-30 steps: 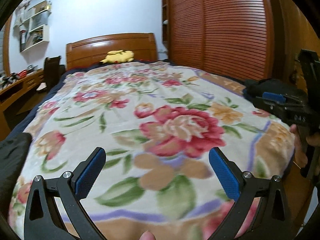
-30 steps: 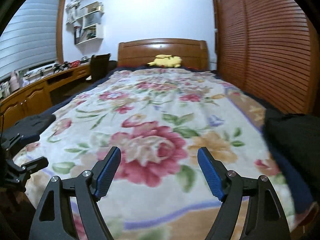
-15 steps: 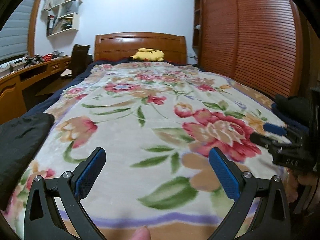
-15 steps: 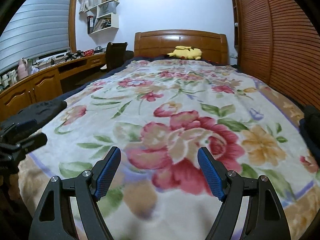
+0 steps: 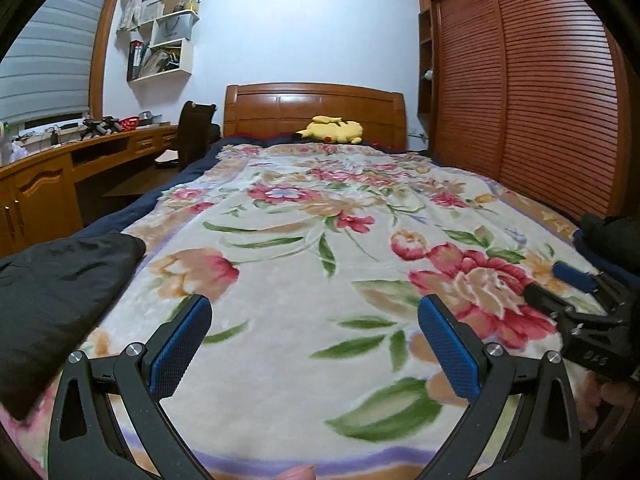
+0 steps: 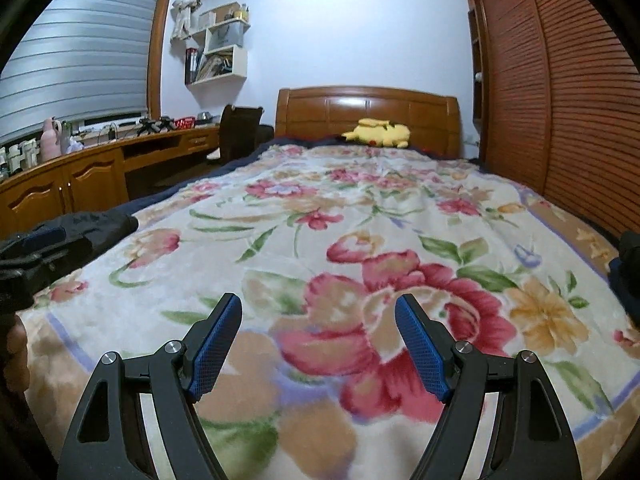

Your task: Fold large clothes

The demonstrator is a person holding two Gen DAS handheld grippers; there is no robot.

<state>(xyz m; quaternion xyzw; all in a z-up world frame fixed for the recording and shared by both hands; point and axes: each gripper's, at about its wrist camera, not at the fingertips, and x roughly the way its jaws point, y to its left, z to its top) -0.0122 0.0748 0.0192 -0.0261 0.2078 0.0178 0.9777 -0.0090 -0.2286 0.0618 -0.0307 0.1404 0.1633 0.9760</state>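
A black garment (image 5: 60,300) lies bunched on the near left corner of the bed; in the right wrist view it (image 6: 104,220) shows behind the other gripper. A second dark garment (image 5: 616,236) sits at the bed's right edge, seen too as a dark garment (image 6: 632,264) at the frame's right border. My left gripper (image 5: 316,320) hovers open over the flowered blanket (image 5: 320,240), nothing between its blue pads. My right gripper (image 6: 318,320) is open too, above the big red flower. Each gripper appears in the other's view: the right gripper (image 5: 560,284), the left gripper (image 6: 40,244).
A wooden headboard (image 5: 316,112) with a yellow plush toy (image 5: 332,130) stands at the far end. A slatted wooden wardrobe (image 5: 540,100) runs along the right. On the left are a wooden desk (image 5: 48,184), a dark chair (image 5: 196,128) and wall shelves (image 5: 168,40).
Both views have swung leftward: the wardrobe fills less of the frame, the desk and window blind more. The black garment at left looms larger. Both grippers stay open.
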